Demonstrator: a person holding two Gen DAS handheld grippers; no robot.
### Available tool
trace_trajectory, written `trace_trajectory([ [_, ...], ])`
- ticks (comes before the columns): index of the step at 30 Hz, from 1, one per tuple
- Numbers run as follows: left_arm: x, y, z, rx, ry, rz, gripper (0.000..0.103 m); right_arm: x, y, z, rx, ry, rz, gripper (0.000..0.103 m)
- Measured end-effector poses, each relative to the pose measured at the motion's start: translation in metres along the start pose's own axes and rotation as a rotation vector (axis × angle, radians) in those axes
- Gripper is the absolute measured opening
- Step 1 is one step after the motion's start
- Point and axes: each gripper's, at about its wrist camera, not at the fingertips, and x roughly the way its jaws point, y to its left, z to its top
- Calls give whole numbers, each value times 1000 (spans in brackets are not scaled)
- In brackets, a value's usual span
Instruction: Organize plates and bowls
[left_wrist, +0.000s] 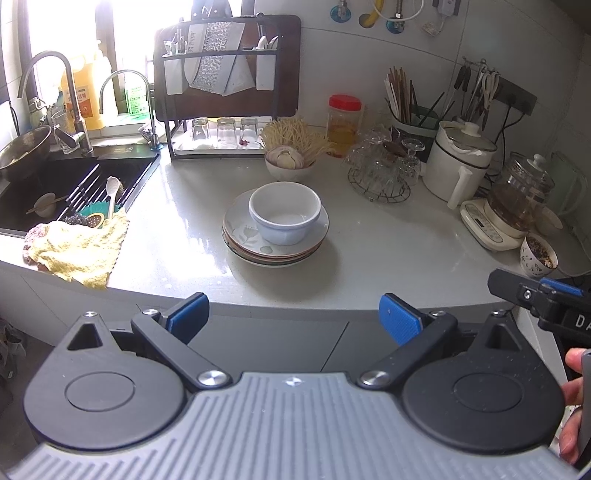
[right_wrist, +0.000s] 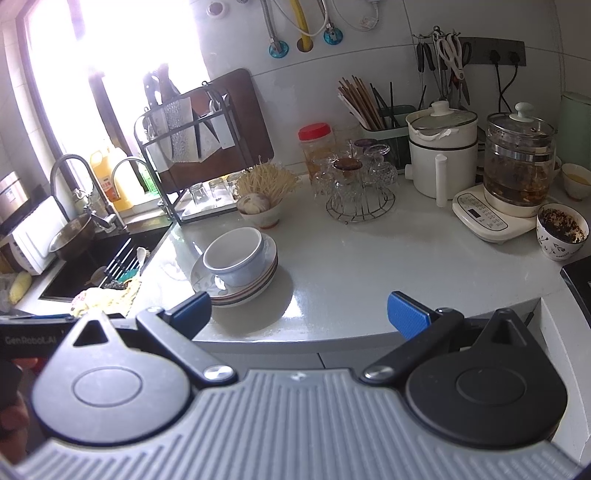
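Jaws wide, empty, short of counter edge (left_wrist: 295, 301); plates (left_wrist: 275, 240) beyond.

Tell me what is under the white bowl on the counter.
The white bowl sits on a stack of plates; the top plate shows a leaf pattern. How many plates lie beneath is unclear; only their rims show.

i'm in a home kitchen. a pale stone countertop (left_wrist: 388, 236) runs along a tiled wall, with a dark sink (left_wrist: 55, 192) and two taps (left_wrist: 48, 96) at its left end under a bright window. along the back edge stand a dish rack (left_wrist: 225, 85) with drinking glasses (left_wrist: 225, 133), a holder of chopsticks (left_wrist: 402, 96), a white cooker (left_wrist: 458, 162) and a glass kettle (left_wrist: 521, 195).
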Motion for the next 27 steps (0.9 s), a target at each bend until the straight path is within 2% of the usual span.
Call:
trace_trajectory([
  [27,-3,5,-5,-12,1,-17,100,-1,3,-4,-8,11,-14,103],
])
